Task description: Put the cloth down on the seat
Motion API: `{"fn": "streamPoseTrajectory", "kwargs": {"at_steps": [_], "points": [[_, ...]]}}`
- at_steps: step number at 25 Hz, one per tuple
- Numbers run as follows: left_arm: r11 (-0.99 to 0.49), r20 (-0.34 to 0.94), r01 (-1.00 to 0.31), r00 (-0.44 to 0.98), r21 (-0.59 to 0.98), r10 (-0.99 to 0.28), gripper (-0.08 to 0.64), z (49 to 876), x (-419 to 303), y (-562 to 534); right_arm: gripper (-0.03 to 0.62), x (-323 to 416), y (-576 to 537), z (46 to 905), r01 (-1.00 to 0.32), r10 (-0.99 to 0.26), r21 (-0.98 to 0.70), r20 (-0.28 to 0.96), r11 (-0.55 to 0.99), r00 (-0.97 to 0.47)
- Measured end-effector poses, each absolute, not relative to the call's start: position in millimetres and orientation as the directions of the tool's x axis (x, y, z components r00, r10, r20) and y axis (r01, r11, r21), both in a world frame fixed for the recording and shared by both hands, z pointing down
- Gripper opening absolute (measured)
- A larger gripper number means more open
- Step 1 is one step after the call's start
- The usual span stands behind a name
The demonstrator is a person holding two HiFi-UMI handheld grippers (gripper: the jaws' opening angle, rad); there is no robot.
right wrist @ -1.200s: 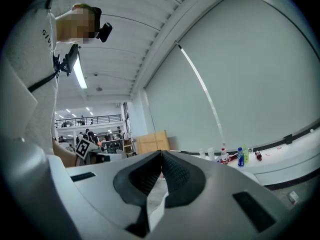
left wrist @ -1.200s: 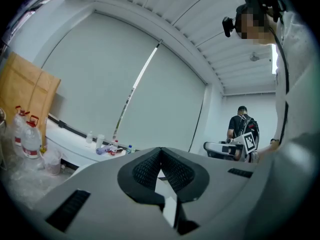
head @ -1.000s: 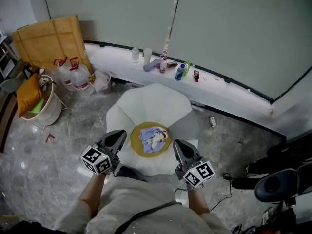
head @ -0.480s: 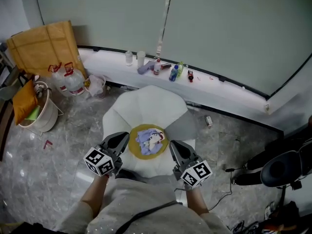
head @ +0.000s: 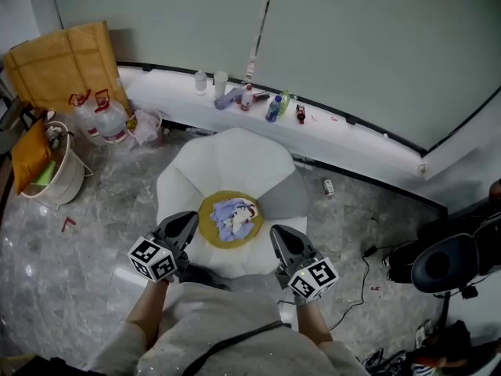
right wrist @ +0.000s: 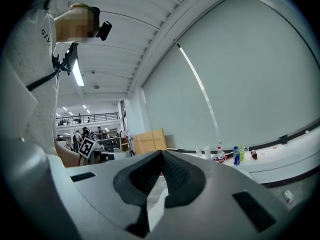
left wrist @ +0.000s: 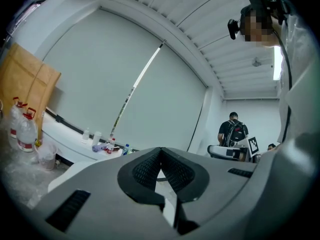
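A crumpled pale blue and white cloth (head: 235, 218) lies on the round yellow cushion (head: 208, 227) of a white chair (head: 227, 167). My left gripper (head: 186, 224) hovers at the seat's front left, just short of the cushion, jaws shut with nothing in them. My right gripper (head: 279, 237) hovers at the front right, also shut and empty. In the left gripper view the left gripper (left wrist: 160, 150) points up toward the wall, pads pressed together. In the right gripper view the right gripper (right wrist: 161, 154) shows its pads together too. The cloth is out of sight in both gripper views.
A white ledge (head: 352, 135) behind the chair carries several bottles (head: 272, 108). Water jugs (head: 102, 116), brown cardboard (head: 59, 57) and a white basket (head: 51, 178) stand at the left. A black office chair (head: 446, 261) and a floor cable (head: 362, 257) are at the right.
The head view has drifted a little, so the room sits slightly lower and to the left. Both grippers stay shut at the seat's front. The cloth has not moved on the cushion.
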State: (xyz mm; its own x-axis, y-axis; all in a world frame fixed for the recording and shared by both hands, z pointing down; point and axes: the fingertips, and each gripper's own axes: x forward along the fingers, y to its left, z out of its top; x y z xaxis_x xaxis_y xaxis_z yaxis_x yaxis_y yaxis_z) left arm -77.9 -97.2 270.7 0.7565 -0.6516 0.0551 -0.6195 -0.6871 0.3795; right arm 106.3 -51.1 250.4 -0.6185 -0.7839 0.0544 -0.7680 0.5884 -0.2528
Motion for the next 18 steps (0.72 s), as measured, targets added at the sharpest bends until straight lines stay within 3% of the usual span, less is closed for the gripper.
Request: {"fn": "streamPoseTrajectory", "kwargs": {"at_steps": [18], "points": [[-0.641, 0.086, -0.654, 0.724, 0.402, -0.684, 0.014, 289, -89, -105, 0.017, 111, -60, 267, -0.760, -0.778, -0.285, 0.070, 0.585, -0.625]]}}
